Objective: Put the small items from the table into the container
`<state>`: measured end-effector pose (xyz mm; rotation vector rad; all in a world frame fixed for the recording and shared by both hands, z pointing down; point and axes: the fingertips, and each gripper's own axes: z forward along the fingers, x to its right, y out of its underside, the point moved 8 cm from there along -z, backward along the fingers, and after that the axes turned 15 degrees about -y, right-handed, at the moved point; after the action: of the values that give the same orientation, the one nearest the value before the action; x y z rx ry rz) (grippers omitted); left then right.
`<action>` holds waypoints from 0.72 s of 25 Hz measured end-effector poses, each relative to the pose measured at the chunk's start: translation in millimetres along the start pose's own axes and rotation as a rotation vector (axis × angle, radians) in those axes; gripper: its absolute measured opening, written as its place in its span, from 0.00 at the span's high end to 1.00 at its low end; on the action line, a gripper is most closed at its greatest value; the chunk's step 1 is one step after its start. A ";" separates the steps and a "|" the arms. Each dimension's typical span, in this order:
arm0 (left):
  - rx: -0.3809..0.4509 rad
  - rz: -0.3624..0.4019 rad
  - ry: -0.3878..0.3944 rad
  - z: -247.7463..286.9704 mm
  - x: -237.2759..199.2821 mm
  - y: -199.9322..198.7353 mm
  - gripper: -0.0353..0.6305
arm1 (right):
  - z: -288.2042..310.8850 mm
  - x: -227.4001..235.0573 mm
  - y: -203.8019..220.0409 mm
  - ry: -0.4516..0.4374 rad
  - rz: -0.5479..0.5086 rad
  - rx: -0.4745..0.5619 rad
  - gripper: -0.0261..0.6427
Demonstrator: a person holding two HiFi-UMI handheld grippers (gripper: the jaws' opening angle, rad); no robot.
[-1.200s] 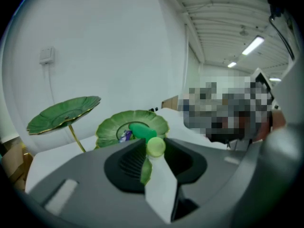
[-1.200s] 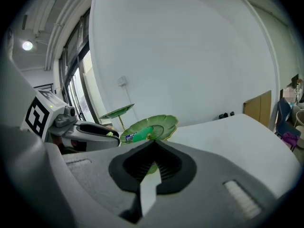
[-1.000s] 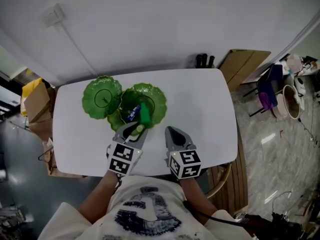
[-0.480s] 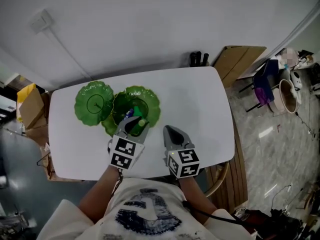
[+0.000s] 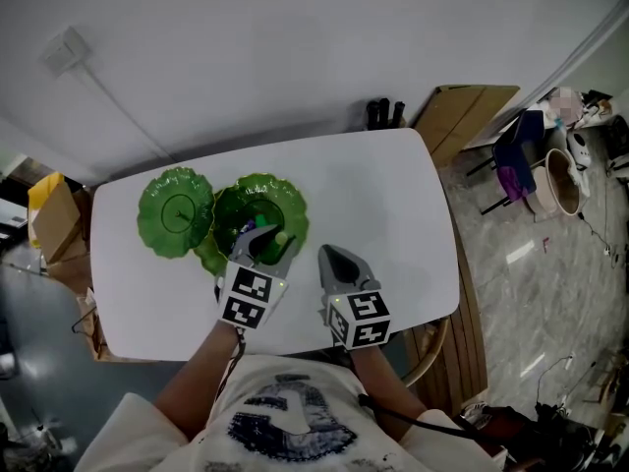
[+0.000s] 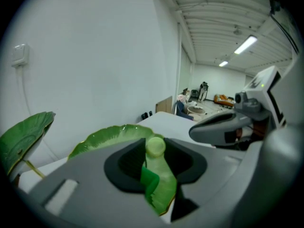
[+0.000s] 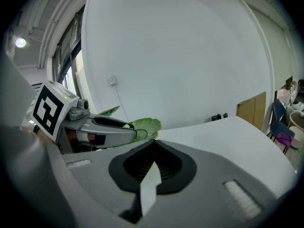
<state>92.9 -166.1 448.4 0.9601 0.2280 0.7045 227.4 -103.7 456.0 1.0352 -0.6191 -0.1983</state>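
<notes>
Left gripper [image 5: 263,245] clamps a pale green item [image 6: 155,147] above the green bowl [image 5: 282,201], centre-left; right gripper [image 5: 331,258] clenched, empty.

Likely an open workroom — ceiling strip lights [image 6: 245,45], polished tile floor [image 5: 521,264], cardboard [image 5: 462,116] beside a white table [image 5: 393,205].

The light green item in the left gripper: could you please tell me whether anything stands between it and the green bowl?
Nothing visible does. The left gripper holds the light green item at the near edge of the green bowl, and no other thing shows between them.
</notes>
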 end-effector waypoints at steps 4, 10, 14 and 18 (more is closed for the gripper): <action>-0.017 0.009 -0.002 6.0 -1.1 -0.6 0.77 | 4.7 3.1 -2.6 -0.003 0.002 -0.003 0.96; -0.048 0.047 0.021 15.3 1.1 -0.2 0.78 | 10.9 7.5 -3.3 -0.008 0.007 -0.009 0.96; -0.064 0.040 0.026 20.0 2.0 5.0 0.77 | 11.9 9.3 -3.3 -0.009 0.012 -0.011 0.96; -0.081 0.051 0.026 21.5 0.2 2.4 0.77 | 11.3 13.3 -4.4 -0.003 0.018 -0.012 0.96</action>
<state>102.2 -179.5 462.7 0.8820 0.1968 0.7674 232.3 -120.1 461.4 1.0179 -0.6293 -0.1878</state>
